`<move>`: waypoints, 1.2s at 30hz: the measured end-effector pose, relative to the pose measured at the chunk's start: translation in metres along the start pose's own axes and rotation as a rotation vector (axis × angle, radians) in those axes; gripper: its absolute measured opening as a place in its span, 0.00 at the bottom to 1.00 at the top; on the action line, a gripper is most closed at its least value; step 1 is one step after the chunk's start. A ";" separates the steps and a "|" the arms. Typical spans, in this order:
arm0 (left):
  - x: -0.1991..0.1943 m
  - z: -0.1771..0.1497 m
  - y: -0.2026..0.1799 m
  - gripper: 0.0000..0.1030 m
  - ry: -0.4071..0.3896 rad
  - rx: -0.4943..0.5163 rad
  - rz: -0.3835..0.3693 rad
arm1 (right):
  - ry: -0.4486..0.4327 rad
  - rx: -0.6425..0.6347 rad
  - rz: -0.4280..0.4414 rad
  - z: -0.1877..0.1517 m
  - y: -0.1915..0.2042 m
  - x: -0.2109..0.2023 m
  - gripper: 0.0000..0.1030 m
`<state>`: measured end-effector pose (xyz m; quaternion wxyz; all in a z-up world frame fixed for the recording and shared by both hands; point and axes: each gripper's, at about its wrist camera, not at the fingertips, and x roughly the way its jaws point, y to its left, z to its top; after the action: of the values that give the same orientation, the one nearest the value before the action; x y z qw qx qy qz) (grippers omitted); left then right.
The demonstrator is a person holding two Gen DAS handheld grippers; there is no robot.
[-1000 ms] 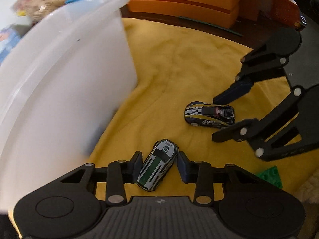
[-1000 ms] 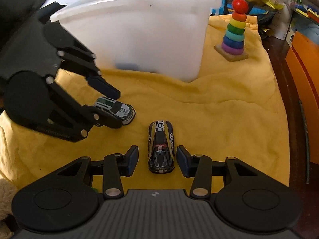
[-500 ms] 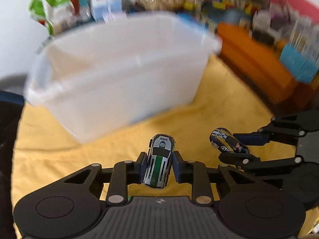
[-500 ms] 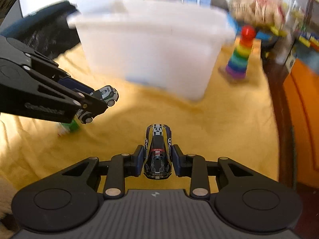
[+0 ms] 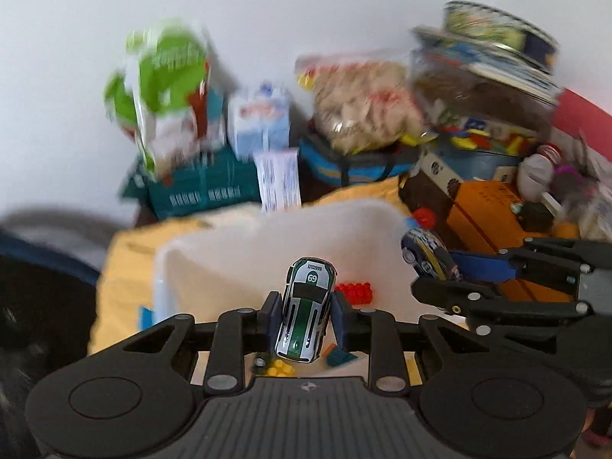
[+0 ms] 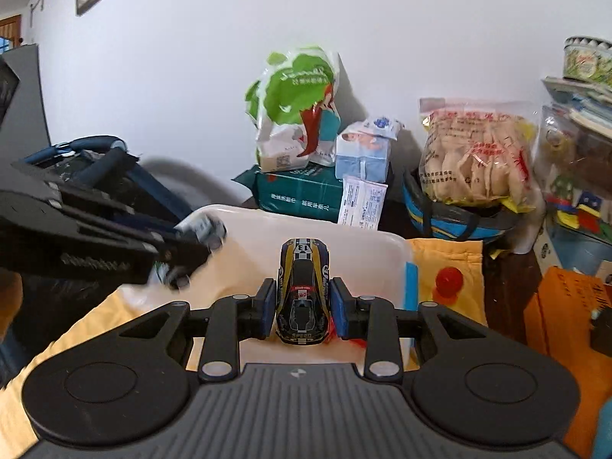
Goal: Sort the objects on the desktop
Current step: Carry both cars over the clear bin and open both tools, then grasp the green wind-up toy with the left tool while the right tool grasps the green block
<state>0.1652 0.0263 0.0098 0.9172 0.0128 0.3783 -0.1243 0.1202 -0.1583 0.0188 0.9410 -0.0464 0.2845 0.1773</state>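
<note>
My left gripper is shut on a white toy car with a green stripe and the number 69. It holds the car over the open white plastic bin. My right gripper is shut on a black and yellow toy car numbered 13, also held above the bin. Each gripper shows in the other's view, the right one with its car at the right, the left one with its blurred car at the left. Red, yellow and teal bricks lie inside the bin.
The bin stands on a yellow cloth. Behind it along the wall are a green and white bag, a teal box, a bag of snacks and stacked toys. A red ball top and orange boxes stand at the right.
Both grippers closed on their cars, lifted them off the yellow cloth and carried them up over the open bin.
</note>
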 end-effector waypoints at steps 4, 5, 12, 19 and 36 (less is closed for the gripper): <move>0.053 -0.003 0.007 0.31 0.086 0.034 0.096 | 0.093 0.031 -0.016 -0.003 -0.008 0.044 0.32; 0.059 -0.006 0.010 0.32 0.108 0.036 0.095 | 0.114 0.042 -0.014 -0.006 -0.009 0.050 0.33; 0.039 -0.014 0.020 0.48 0.089 0.006 0.097 | 0.100 0.063 -0.002 -0.015 -0.010 0.042 0.42; -0.040 -0.041 0.022 0.61 -0.007 0.003 0.023 | 0.060 -0.001 0.098 -0.031 0.005 -0.026 0.42; -0.004 -0.183 0.000 0.60 0.276 0.091 0.080 | 0.456 -0.049 0.258 -0.162 0.056 -0.057 0.52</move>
<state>0.0360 0.0490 -0.1180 0.8592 0.0862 0.4939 -0.1018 -0.0281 -0.1537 -0.0841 0.8208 -0.0710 0.4882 0.2878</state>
